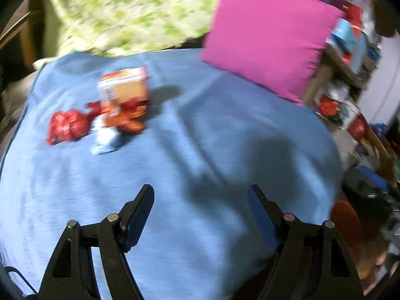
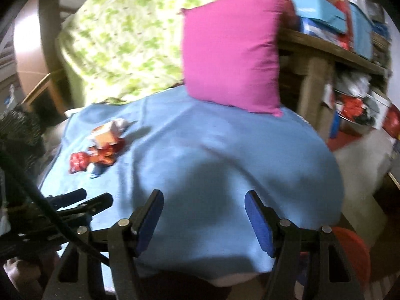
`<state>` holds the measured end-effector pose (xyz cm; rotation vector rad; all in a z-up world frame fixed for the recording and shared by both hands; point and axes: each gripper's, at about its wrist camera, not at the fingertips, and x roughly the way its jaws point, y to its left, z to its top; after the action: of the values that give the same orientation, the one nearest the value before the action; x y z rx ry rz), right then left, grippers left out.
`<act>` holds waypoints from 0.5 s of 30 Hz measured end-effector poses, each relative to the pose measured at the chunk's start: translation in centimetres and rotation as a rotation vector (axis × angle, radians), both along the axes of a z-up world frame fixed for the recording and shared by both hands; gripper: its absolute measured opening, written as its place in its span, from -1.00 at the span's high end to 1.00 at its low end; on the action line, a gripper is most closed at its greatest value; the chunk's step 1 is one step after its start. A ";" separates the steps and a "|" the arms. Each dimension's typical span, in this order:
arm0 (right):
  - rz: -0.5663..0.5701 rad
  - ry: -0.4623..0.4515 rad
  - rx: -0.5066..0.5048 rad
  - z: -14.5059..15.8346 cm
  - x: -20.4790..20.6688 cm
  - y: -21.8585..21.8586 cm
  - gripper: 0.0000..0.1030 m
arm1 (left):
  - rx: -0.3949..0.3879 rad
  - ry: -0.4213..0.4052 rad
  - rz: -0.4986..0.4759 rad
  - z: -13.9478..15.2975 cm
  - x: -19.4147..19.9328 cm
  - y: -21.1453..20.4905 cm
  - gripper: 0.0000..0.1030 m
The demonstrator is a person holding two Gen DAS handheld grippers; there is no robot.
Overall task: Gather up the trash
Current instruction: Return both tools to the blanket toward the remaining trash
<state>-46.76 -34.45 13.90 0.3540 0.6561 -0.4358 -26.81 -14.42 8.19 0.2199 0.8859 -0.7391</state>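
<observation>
Red and orange wrappers point(image 1: 67, 126) lie heaped with a small carton point(image 1: 125, 92) near the left edge of the blue sheet point(image 1: 200, 137), well apart from both grippers. The left gripper point(image 1: 200, 200) hangs spread and empty over bare sheet; so does the right gripper point(image 2: 203, 205). Judging from here, a grab at the soft, creased cloth could pinch sheet along with wrapper, or tip the upright carton off the left edge. Behind lie a green-patterned quilt point(image 1: 120, 12) and a pink pillow point(image 1: 270, 40) at the far right corner; cluttered shelves point(image 2: 345, 50) crowd the right side.
</observation>
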 end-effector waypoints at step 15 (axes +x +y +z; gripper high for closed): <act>0.184 -0.051 0.070 -0.4 7.9 6.3 -0.38 | 0.031 0.079 0.232 -3.6 12.1 3.9 -0.50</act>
<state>-38.90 -28.11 13.54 0.3668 0.6492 -0.2281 -14.70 -10.53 4.64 0.1128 0.9800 -0.5216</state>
